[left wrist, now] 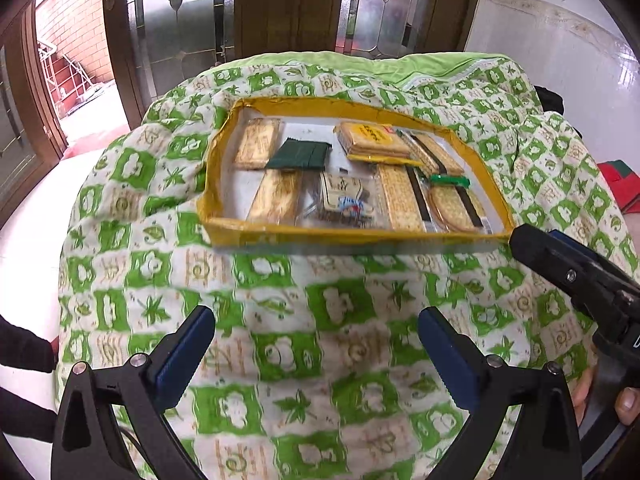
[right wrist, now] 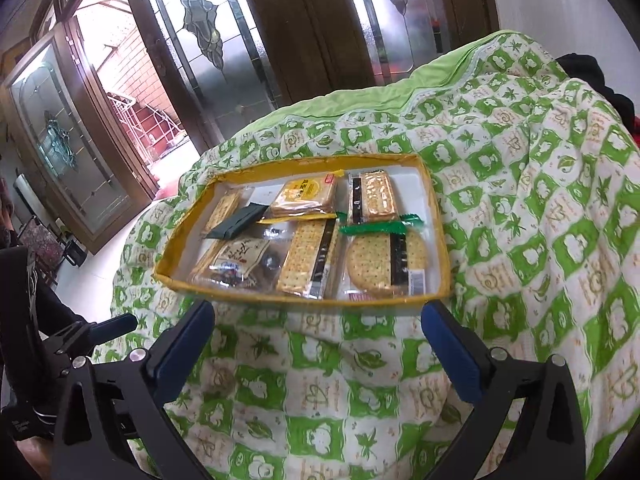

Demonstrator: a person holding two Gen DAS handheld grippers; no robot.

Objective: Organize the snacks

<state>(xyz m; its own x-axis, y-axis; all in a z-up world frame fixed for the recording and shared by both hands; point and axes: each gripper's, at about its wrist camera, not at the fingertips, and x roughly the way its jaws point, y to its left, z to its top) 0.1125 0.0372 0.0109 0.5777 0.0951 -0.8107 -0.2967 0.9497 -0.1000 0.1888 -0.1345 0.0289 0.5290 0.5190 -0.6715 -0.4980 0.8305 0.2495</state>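
Observation:
A shallow yellow-rimmed tray lies on a green-and-white quilt. It holds several wrapped snacks: cracker packs, a round biscuit pack, a yellow-labelled pack, a dark green sachet and a brown snack bag. My left gripper is open and empty over the quilt, short of the tray's near rim. My right gripper is open and empty just before the tray's near rim; it also shows at the right of the left wrist view.
The quilt covers a rounded mound that drops off on all sides to a white tiled floor. Wooden doors with leaded glass stand behind. A dark object lies at the quilt's far right.

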